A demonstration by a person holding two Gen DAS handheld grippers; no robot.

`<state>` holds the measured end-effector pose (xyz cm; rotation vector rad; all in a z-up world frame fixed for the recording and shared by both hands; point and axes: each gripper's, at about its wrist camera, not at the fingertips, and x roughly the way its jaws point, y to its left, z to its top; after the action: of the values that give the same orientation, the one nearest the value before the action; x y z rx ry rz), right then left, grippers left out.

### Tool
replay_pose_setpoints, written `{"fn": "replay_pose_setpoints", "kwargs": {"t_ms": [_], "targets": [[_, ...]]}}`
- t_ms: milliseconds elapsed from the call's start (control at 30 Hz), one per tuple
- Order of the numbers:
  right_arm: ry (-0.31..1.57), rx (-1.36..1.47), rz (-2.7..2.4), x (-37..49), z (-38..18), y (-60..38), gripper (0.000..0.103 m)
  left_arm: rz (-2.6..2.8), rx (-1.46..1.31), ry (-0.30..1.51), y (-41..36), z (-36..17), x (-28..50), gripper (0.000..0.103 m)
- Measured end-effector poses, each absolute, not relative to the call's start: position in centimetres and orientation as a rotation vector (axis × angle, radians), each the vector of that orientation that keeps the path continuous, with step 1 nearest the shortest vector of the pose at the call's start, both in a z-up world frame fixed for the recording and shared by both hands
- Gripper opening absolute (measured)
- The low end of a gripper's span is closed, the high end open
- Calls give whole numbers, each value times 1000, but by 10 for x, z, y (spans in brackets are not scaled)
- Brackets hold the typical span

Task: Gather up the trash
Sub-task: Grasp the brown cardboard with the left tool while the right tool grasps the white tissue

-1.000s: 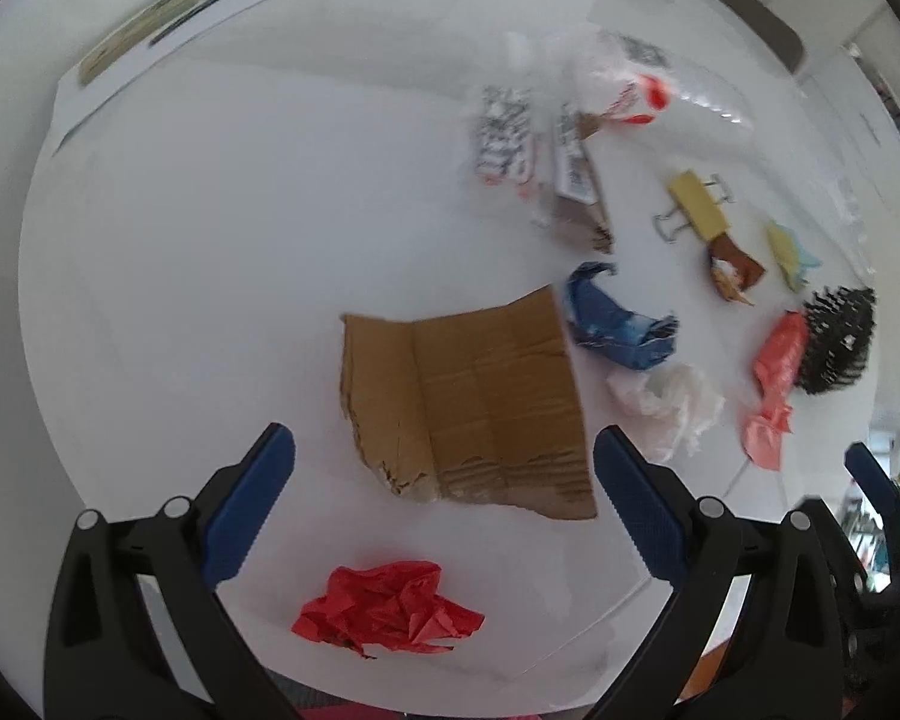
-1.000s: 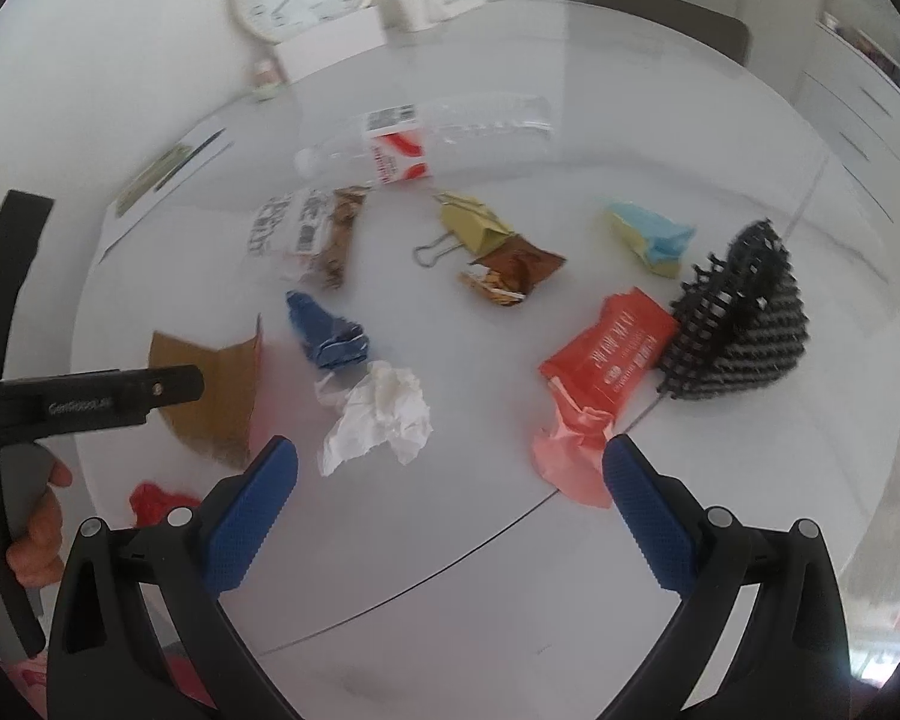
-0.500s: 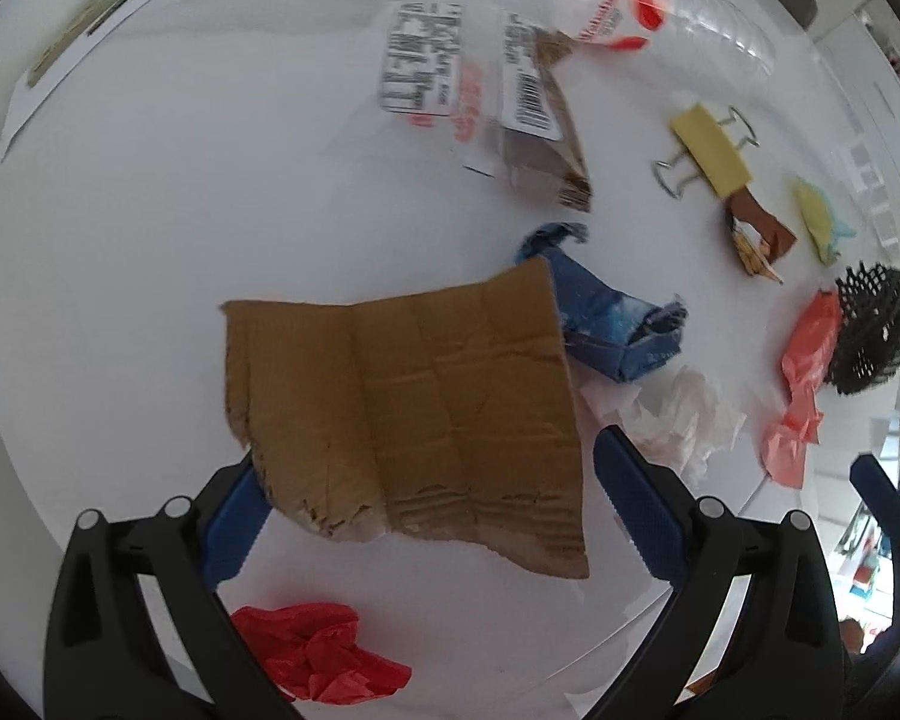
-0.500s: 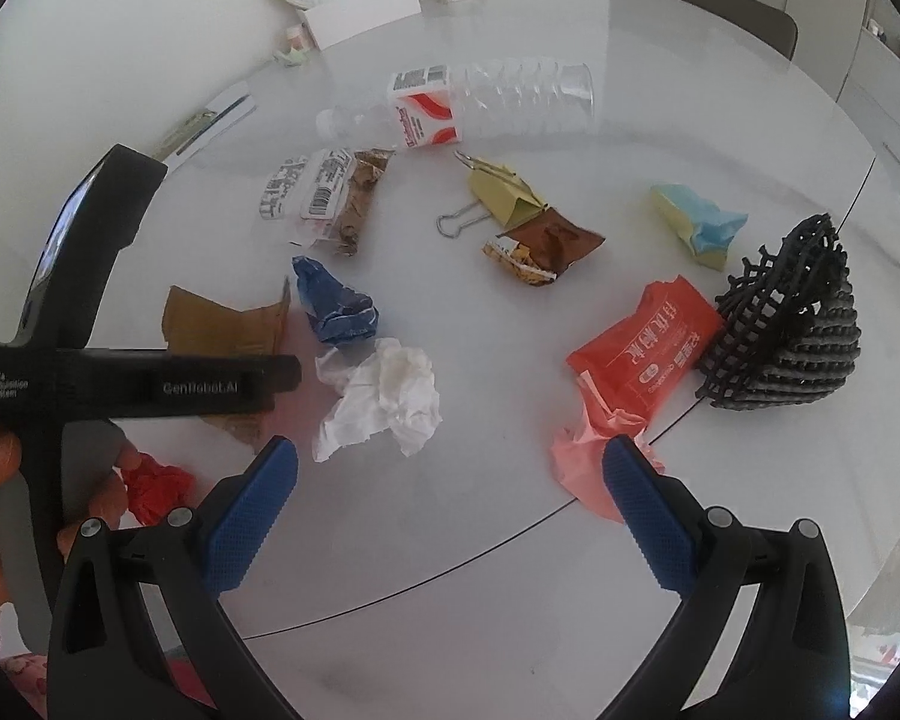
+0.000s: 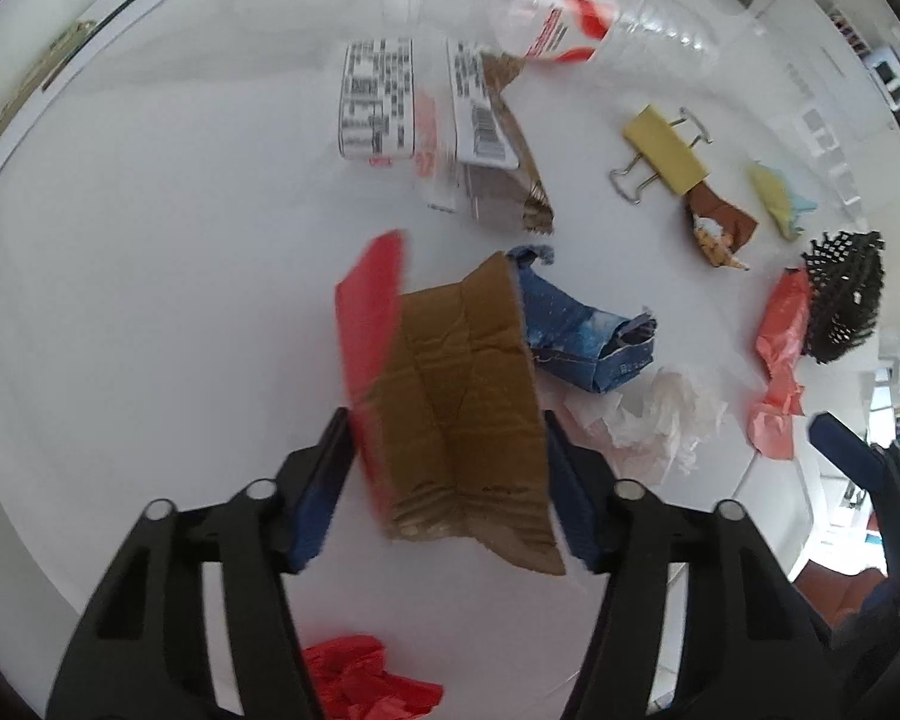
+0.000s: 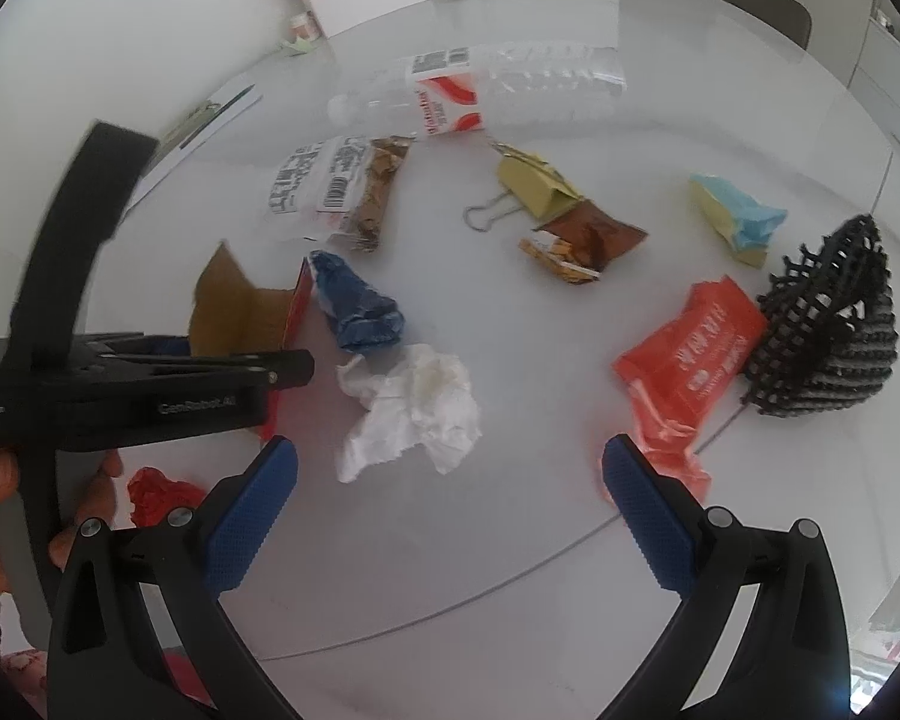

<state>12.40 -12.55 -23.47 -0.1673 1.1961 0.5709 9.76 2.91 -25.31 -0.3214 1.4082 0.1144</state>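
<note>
Landmark: cardboard piece, brown with a red face, folding up on the white table. Left gripper straddles it, jaws closing, pads at both of its edges, pressing it into a fold. Below it: crumpled red paper. Just right of it: blue wrapper, touching; white tissue beyond that. Above it: labelled snack bag, clear bottle. Further right: yellow binder clip, brown wrapper, red packet, black mesh. Right gripper hangs wide apart, empty, near the tissue.
</note>
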Motion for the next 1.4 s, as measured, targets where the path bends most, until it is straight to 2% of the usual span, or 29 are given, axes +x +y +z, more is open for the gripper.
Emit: {"fn": "replay_pose_setpoints", "kwargs": {"t_ms": [200, 267, 333, 367, 433, 467, 700, 867, 1033, 1167, 1400], "targets": [[1220, -179, 530, 131, -254, -97, 100, 63, -347, 1407, 56, -246, 95, 45], [1235, -198, 500, 134, -263, -90, 91, 37, -339, 1403, 68, -240, 84, 37], [1258, -215, 464, 136, -272, -85, 67, 16, -327, 1403, 76, -236, 82, 35], [1266, -209, 463, 136, -274, -84, 60, 3, -321, 1402, 79, -235, 82, 35], [1283, -184, 461, 134, -277, -85, 35, -19, -308, 1402, 82, -236, 82, 35], [1284, -178, 458, 132, -277, -85, 32, -30, -298, 1401, 83, -236, 81, 34], [1268, -119, 438, 107, -257, -108, 30, -103, -270, 1389, 73, -224, 72, 32], [1238, -108, 428, 65, -221, -142, 30, -155, -201, 1358, 52, -195, 48, 32], [1231, -95, 475, 8, -187, -193, 32, -215, -224, 1344, 17, -165, 3, 32], [1242, -116, 512, -29, -181, -226, 33, -284, -234, 1367, -32, -147, -53, 32], [1280, -145, 574, -77, -194, -275, 35, -352, -208, 1444, -114, -158, -139, 33]]}}
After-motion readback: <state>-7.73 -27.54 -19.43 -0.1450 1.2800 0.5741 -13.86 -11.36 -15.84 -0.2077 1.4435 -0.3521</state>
